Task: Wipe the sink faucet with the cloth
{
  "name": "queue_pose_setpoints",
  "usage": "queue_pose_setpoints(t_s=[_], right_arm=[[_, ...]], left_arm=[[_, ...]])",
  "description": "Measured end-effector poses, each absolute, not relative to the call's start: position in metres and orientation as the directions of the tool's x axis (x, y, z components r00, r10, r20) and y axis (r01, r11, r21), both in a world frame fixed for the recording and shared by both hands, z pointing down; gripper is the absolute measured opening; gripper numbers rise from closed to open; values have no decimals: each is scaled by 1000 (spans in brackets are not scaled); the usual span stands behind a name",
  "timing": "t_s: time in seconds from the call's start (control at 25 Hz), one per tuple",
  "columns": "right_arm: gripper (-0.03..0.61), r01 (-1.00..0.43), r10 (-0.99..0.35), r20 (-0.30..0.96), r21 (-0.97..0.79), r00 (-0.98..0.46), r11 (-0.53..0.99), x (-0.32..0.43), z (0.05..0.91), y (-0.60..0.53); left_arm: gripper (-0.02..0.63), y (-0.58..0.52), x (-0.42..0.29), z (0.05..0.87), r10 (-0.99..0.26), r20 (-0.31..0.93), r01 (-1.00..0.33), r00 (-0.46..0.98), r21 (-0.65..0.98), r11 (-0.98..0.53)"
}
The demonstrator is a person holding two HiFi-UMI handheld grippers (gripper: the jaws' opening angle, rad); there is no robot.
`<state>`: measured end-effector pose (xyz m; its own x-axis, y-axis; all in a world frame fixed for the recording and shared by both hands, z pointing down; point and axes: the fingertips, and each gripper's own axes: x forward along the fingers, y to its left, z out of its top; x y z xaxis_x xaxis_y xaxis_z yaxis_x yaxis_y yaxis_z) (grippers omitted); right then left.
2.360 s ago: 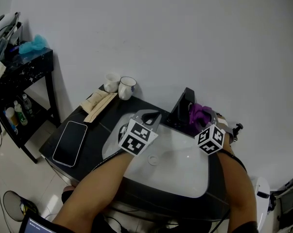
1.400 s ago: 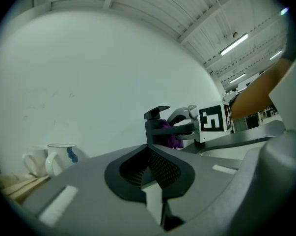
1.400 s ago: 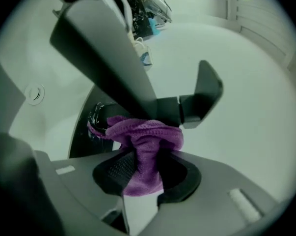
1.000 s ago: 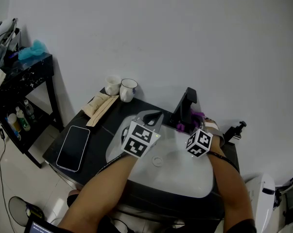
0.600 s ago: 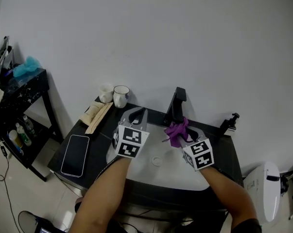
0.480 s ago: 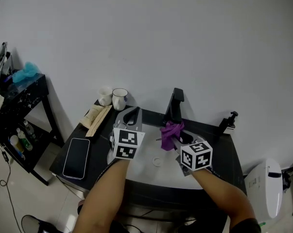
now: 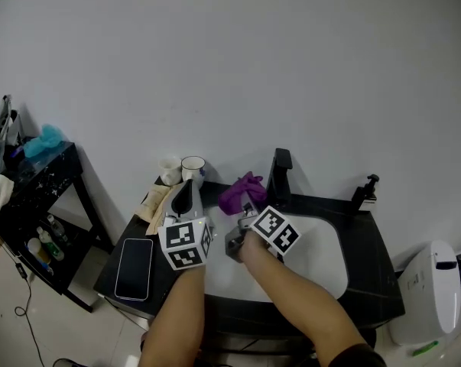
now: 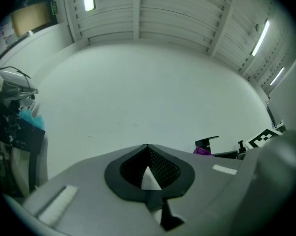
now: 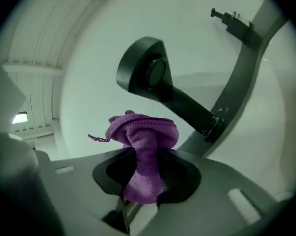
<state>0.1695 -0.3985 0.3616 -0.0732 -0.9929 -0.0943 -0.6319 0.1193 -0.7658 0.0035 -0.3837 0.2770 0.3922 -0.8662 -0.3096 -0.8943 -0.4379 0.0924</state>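
R tongs (image 9: 144, 178) gripping bunched purple cloth (image 9: 144, 132), matte black faucet (image 9: 150, 75) behind

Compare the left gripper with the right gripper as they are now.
The left gripper has its jaws together on nothing; the right gripper is clamped on the purple cloth. The left gripper points mostly at bare wall, off to the left of the basin; the right gripper points toward the black faucet, which stands close ahead of its cloth. Both are hand-held, with their jaws aimed away from the person.
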Motion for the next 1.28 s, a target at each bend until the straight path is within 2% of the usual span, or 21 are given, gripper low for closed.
queue_pose_setpoints(t_s=[0.2, 0.44, 1.04, 1.16, 1.28], right_arm=[[129, -566, -966, -237, -813, 107, 137, 185, 311, -425], [129, -483, -930, -266, -868, 255, 116, 205, 297, -432], [129, -356, -941, -79, -934, 329, -46, 206, 393, -419], [129, -401, -953, -88, -915, 291, -38, 203, 391, -415], [130, -521, -978, -117, -854, 174, 9, 179, 376, -405]], left_arm=[[17, -379, 5, 274, -862, -327, -898, 388, 75, -433], [17, -369, 16, 268, -836, -349, -889, 423, 17, -457], [17, -370, 23, 271, -822, -333, -864, 461, 41, -501], [17, -369, 24, 270, -820, -340, -866, 460, 32, -499], [17, -370, 22, 269, -822, -344, -872, 454, 17, -488]])
